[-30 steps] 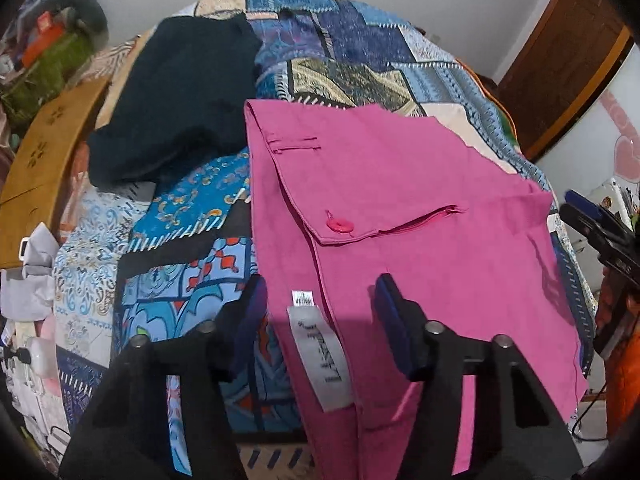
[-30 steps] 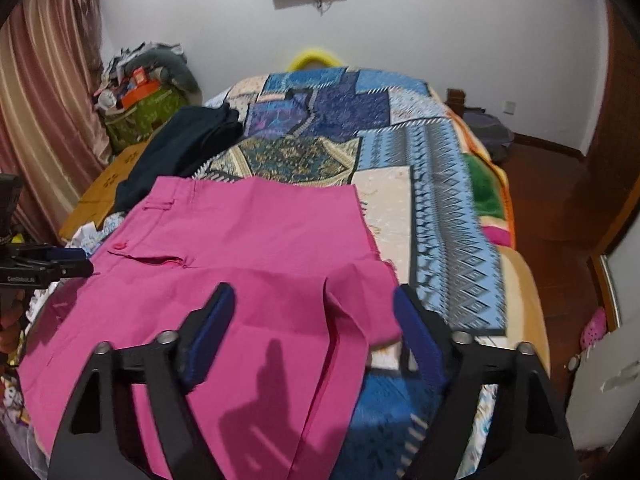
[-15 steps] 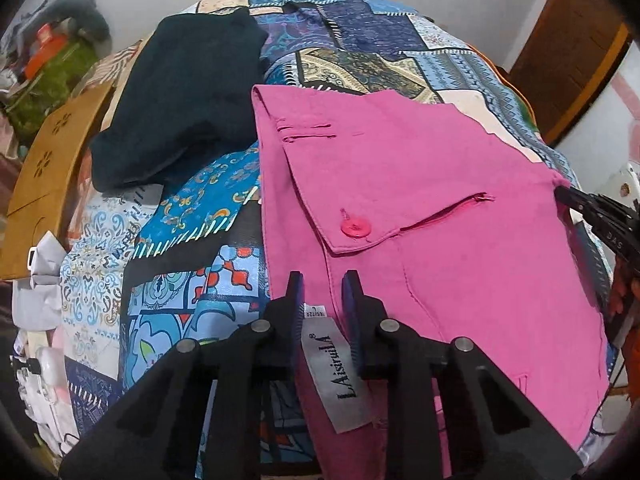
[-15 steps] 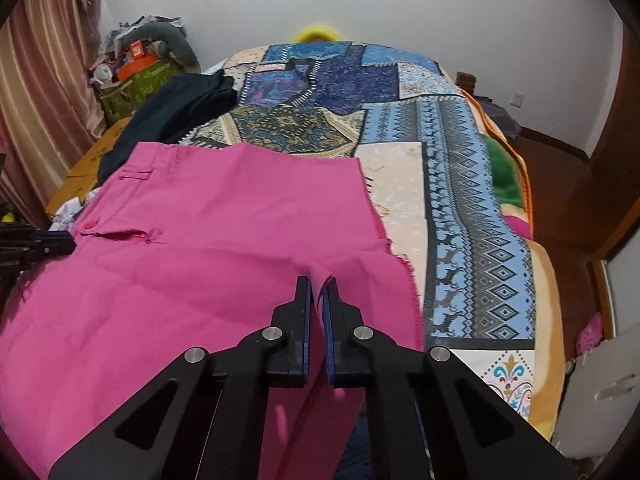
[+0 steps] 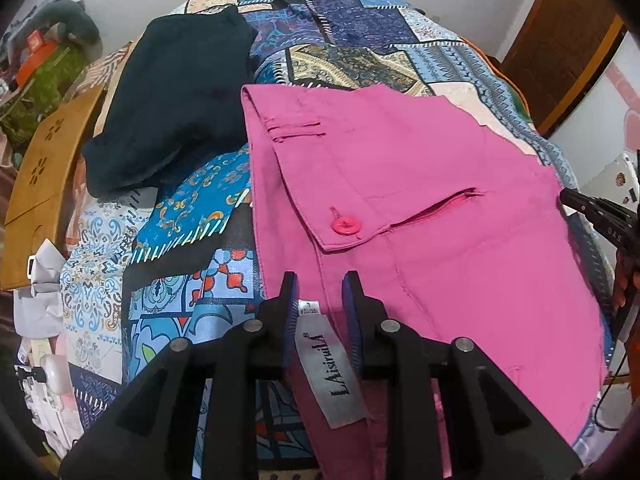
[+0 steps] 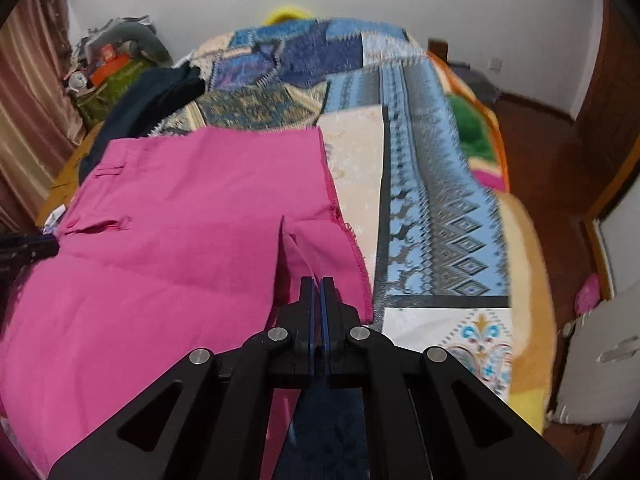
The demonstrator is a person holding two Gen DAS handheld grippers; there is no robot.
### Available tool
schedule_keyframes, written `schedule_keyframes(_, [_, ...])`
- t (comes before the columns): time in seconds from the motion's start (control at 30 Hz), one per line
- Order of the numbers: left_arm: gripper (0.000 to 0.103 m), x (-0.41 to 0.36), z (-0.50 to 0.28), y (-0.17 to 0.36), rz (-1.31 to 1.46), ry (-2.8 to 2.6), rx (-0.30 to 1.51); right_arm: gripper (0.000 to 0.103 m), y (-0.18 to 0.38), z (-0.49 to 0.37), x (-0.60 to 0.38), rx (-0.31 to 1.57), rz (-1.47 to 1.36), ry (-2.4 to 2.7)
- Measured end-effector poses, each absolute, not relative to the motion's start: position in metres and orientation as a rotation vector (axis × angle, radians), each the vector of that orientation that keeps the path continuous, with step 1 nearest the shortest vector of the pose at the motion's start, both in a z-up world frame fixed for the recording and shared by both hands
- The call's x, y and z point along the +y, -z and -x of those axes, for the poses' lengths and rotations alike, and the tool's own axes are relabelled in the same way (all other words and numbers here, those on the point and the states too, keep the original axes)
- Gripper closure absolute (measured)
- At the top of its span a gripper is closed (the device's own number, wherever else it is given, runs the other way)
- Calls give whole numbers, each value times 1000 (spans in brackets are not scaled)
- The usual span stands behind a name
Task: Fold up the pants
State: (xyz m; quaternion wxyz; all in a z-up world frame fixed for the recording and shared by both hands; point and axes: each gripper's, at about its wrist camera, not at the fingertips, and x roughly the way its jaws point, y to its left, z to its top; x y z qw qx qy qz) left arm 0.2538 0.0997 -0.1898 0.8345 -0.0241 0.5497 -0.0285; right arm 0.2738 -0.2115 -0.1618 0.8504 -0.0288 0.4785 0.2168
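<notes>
Pink pants [image 5: 440, 216] lie flat on the patchwork bedspread [image 5: 168, 248], waistband to the left, with a pink button [image 5: 347, 227] on the pocket flap. My left gripper [image 5: 319, 286] is shut on the waistband beside the white label [image 5: 330, 364]. In the right wrist view the pants [image 6: 180, 240] spread to the left, and my right gripper [image 6: 317, 285] is shut on the hem end of a leg, lifting a small ridge of cloth. The right gripper also shows at the edge of the left wrist view [image 5: 600, 212].
A dark folded garment [image 5: 172, 108] lies on the bed beyond the waistband. A wooden board [image 5: 44, 172] stands along the bed's left side. Clutter is piled in the far left corner [image 6: 116, 64]. Wooden floor [image 6: 532, 136] and a door lie to the right.
Both grippers went from wide open to shut on the pants: the left on the waistband, the right on the leg hem. The right view is now blurred by motion.
</notes>
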Motion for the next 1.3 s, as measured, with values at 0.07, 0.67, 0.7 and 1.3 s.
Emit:
schedule_keyframes(0.07, [74,98,-254,182,56,77,1154,97,152,-267,-211,979,85,-455])
schedule_keyframes(0.67, [51,122,-321,208,254,108,1276,61,173,-313,-204,1042,16,-428])
schedule_keyframes(0.7, [54,122,-321,209,262,124,1275,61,175,-313,-204,1050,16,-435])
schedule_keyframes(1.3, [96,120,-313,213,65,11,1209,94,201,-312,-181,1096,219,-460])
